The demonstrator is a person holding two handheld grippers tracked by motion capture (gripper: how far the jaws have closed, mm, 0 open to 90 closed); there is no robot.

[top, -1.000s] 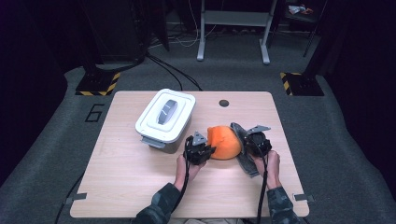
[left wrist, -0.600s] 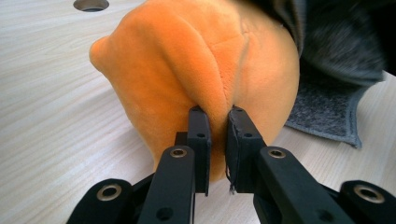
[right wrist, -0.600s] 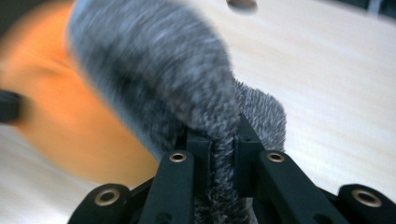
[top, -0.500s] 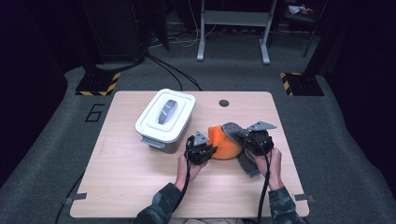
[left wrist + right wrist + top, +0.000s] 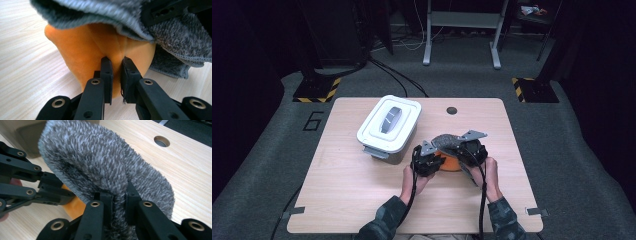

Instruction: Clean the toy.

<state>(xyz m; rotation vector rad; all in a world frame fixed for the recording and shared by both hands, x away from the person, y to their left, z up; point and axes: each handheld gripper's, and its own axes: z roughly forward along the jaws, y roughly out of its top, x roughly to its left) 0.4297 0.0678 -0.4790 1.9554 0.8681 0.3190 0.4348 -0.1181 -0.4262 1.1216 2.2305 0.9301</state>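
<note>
Just right of the frame's centre, the left gripper (image 5: 428,161) stays put, clenched on a fold of the orange cloth (image 5: 100,42) lying on the table (image 5: 362,200). The right gripper (image 5: 471,150), clamped on the fuzzy grey cloth (image 5: 105,167), has lifted and carried it over the orange one. The grey cloth now drapes across it, so covering or wrapping seems under way.
</note>
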